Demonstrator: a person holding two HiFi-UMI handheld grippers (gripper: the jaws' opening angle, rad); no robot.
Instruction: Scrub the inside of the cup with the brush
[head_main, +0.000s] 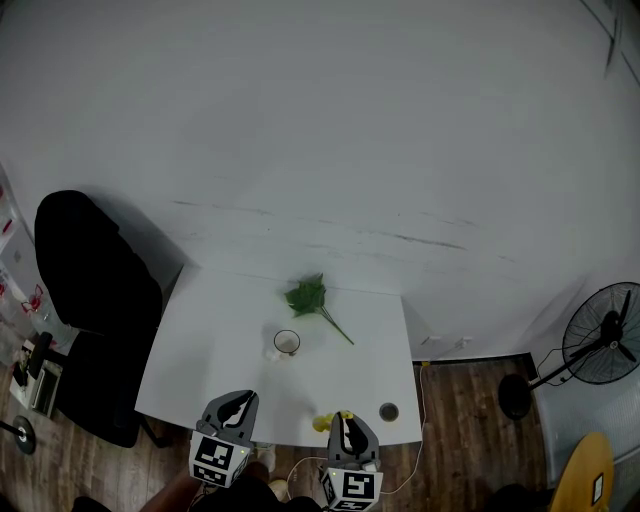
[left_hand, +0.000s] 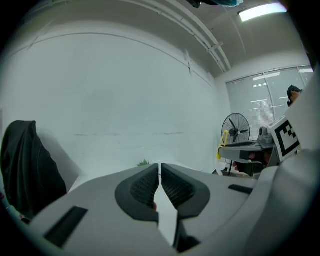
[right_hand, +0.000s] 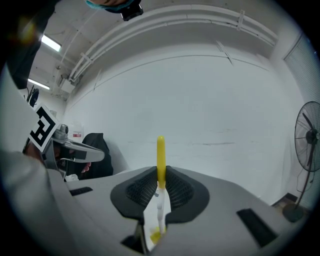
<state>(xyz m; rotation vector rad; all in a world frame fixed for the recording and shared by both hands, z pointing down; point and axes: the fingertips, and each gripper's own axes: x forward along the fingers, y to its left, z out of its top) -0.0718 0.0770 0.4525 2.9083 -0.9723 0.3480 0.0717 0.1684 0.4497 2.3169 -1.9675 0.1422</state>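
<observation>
Over the near edge of the white table are both grippers: the left gripper has its jaws pressed together on nothing, and the right gripper pinches the brush by its yellow handle. A leafy sprig lies toward the far edge, and the cup stands near the table's middle.

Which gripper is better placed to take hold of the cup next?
Likely left: the left gripper is shut on nothing, while the right gripper clamps the brush; the cup stands free ahead of both.
</observation>
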